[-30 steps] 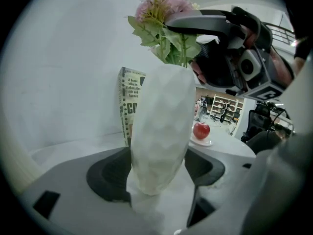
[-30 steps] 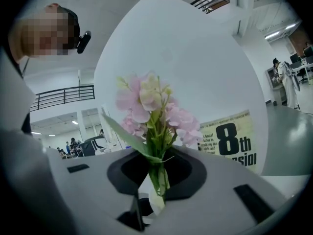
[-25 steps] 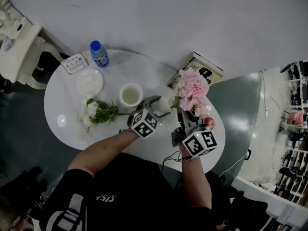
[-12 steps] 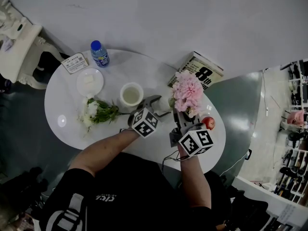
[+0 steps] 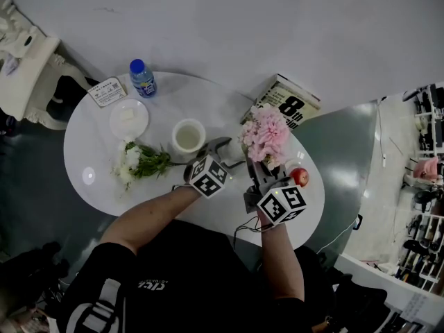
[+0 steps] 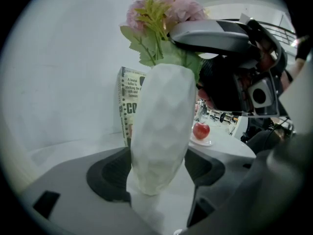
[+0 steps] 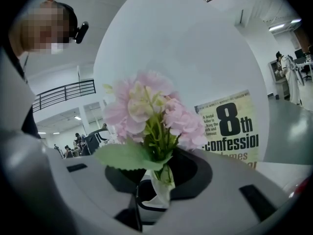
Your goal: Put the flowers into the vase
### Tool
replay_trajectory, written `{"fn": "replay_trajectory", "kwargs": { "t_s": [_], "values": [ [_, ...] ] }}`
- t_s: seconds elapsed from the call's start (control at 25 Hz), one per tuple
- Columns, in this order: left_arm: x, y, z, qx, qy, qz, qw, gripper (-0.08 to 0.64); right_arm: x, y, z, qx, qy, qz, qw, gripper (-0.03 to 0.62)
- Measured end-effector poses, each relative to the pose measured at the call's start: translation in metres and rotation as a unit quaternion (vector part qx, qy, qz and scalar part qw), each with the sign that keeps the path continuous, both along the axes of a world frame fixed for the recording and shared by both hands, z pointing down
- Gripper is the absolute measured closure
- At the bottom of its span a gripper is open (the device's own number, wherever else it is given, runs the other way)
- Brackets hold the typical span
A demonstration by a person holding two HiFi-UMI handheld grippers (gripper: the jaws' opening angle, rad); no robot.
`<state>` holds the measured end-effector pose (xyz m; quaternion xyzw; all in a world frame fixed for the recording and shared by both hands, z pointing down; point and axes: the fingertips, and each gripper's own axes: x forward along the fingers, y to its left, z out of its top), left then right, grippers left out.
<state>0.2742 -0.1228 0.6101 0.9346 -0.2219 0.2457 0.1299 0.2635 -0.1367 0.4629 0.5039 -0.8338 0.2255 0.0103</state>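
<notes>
White oval bench (image 5: 90, 151) carries everything.

Book (image 5: 288, 103) with a large "8th" on its cover stands at the bench's far right edge, behind the vase.

Your left gripper (image 6: 156, 168) points slightly down, jaws spread wide and clasping the lower body of the vase (image 6: 161, 126), one pad on each side. The vase is white, faceted and upright, its foot on the bench.

Your right gripper (image 7: 156, 180) sits just right of the left one, jaws narrow and clamped on the white-wrapped stem of the pink flowers (image 7: 151, 116). From the left gripper view the green leaves sit right at the vase mouth with the blooms above it. Whether the stem tip is inside the neck, you cannot tell.

The white flowers (image 5: 139, 161) lie flat on the bench, left of your left gripper and well apart from the vase.

Plate (image 5: 129, 118): white, beyond the white flowers.

Cup (image 5: 189, 136): white, between the plate and the vase.

Bottle (image 5: 143, 78): blue cap, upright at the far edge.

Card (image 5: 108, 91): flat, just left of the bottle.

Apple (image 5: 299, 177): red, near the right edge, beside your right gripper.
</notes>
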Motion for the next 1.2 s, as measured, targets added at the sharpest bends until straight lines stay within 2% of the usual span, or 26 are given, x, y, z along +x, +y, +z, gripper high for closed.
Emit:
{"fn": "replay_trajectory", "kwargs": {
  "t_s": [0.28,1.2],
  "values": [
    [0.000,0.000,-0.001,-0.001,-0.001,-0.001,1.0000,0.213,-0.001,0.009,0.011,-0.009,0.044,-0.009,0.999,0.408],
    [0.000,-0.001,0.000,-0.003,0.000,-0.007,1.0000,0.213,0.006,0.025,0.070,-0.074,0.042,-0.014,0.996,0.368]
  ]
}}
